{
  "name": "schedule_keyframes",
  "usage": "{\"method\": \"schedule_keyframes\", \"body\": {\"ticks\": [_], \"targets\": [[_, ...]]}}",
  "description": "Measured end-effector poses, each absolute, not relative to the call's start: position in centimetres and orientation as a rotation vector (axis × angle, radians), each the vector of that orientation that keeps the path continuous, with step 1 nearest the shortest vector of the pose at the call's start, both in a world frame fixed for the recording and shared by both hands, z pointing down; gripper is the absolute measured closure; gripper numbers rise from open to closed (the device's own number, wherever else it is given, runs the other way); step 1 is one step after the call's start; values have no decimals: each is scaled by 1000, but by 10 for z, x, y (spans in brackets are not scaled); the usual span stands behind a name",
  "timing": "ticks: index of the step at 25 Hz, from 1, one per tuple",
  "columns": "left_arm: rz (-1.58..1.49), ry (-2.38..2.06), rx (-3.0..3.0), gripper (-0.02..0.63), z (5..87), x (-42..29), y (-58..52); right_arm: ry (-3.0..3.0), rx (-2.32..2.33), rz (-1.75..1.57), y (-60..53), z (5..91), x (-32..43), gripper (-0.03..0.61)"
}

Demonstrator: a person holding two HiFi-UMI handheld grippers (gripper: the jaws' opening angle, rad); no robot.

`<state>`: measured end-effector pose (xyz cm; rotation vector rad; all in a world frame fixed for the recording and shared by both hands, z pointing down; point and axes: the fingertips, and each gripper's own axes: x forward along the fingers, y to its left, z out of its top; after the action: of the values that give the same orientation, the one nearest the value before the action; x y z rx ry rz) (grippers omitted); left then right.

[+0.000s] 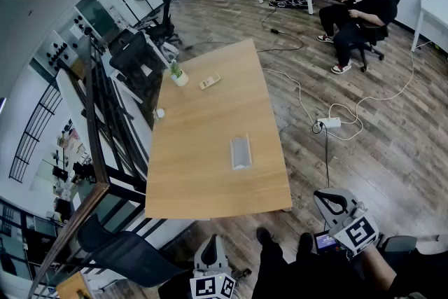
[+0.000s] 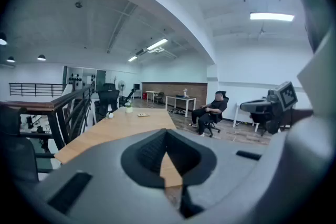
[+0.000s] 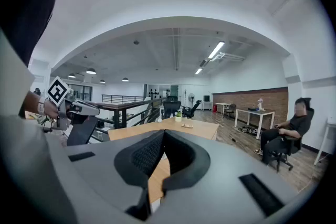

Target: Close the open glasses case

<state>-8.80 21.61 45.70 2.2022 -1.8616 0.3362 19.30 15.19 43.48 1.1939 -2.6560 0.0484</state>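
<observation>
The grey glasses case (image 1: 240, 152) lies on the wooden table (image 1: 210, 164), near its front right part; from the head view I cannot tell how far its lid stands open. Both grippers hang off the table's near edge, close to the person's body and well short of the case. My left gripper (image 1: 212, 247) points toward the table, jaws together and empty (image 2: 167, 135). To the right and slightly ahead of it is my right gripper (image 1: 330, 201), which also has its jaws together with nothing between them (image 3: 164, 135). The jaws hide the case in both gripper views.
At the table's far end stand a small potted plant (image 1: 179, 76), a flat tan object (image 1: 209, 82) and a small white thing (image 1: 160, 113). A railing (image 1: 105, 115) runs along the left. A power strip (image 1: 330, 123) lies on the floor; a person sits in a chair (image 1: 360, 14).
</observation>
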Motion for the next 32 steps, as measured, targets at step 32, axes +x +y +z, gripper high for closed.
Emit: {"method": "schedule_keyframes", "body": {"ticks": [32], "targets": [[199, -1708, 2296, 614, 490, -235, 55, -2394, 1353, 22, 35, 416, 56, 565]]}}
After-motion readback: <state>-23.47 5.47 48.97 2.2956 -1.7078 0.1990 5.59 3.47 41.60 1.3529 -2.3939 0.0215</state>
